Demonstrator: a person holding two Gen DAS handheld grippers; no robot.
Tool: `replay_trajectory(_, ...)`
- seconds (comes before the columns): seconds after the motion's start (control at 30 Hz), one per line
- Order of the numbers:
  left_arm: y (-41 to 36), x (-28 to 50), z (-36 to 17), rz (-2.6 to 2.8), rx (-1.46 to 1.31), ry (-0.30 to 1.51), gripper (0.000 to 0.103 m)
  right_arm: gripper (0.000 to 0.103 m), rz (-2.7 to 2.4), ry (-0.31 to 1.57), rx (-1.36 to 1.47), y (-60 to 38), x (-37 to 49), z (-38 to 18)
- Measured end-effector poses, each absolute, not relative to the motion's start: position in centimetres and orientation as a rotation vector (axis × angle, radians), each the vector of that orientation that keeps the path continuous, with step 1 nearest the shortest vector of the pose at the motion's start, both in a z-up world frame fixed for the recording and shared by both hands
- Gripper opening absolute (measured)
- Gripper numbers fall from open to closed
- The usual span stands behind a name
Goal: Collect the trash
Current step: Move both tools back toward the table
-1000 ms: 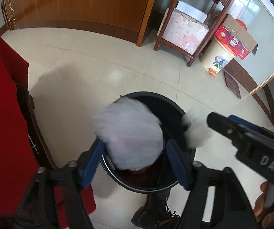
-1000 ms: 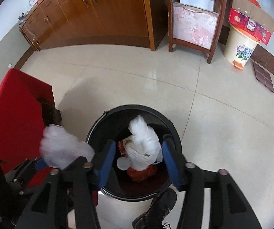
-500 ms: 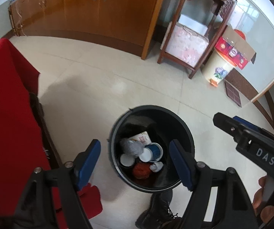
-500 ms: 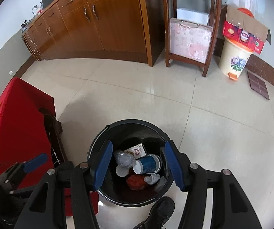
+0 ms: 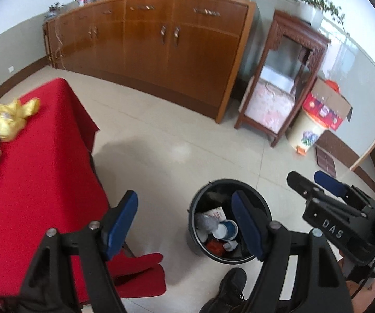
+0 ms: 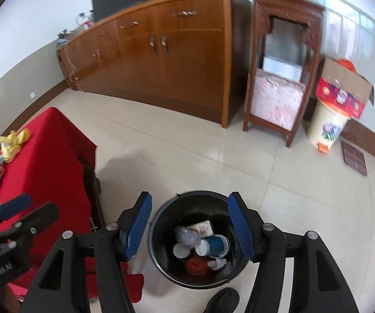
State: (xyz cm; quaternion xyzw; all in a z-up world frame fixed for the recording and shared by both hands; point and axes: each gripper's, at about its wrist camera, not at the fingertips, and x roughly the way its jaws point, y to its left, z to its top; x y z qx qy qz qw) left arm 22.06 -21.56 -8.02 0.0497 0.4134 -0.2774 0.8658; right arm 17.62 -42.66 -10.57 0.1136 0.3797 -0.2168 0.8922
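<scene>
Both tools empty over the black bin (image 6: 158, 237). Left tool (image 5: 185, 224) jaws apart; right tool (image 6: 188, 224) jaws opening, nothing between. Yellow wrapper (image 5: 13, 117) and other scraps lie on the red worktop (image 5: 44, 172), far left. Next: swing left, pick wrapper.
</scene>
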Motion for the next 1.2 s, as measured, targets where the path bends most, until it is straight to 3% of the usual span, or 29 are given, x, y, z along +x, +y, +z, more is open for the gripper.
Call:
replay_trajectory(0.83, 3.9, 20.5, -2.3, -0.140, -0.090, 0.728, 0.076, 0.072, -0.030, 0.716, 0.086, -18.8, 23.5, -3.2)
replay_trajectory(1.2, 9.0, 23.3, -2.9, -0.054, -0.141, 0.733, 0.079, 0.074, 0.077, 0.742, 0.043, -13.0, 26.4, -3.9)
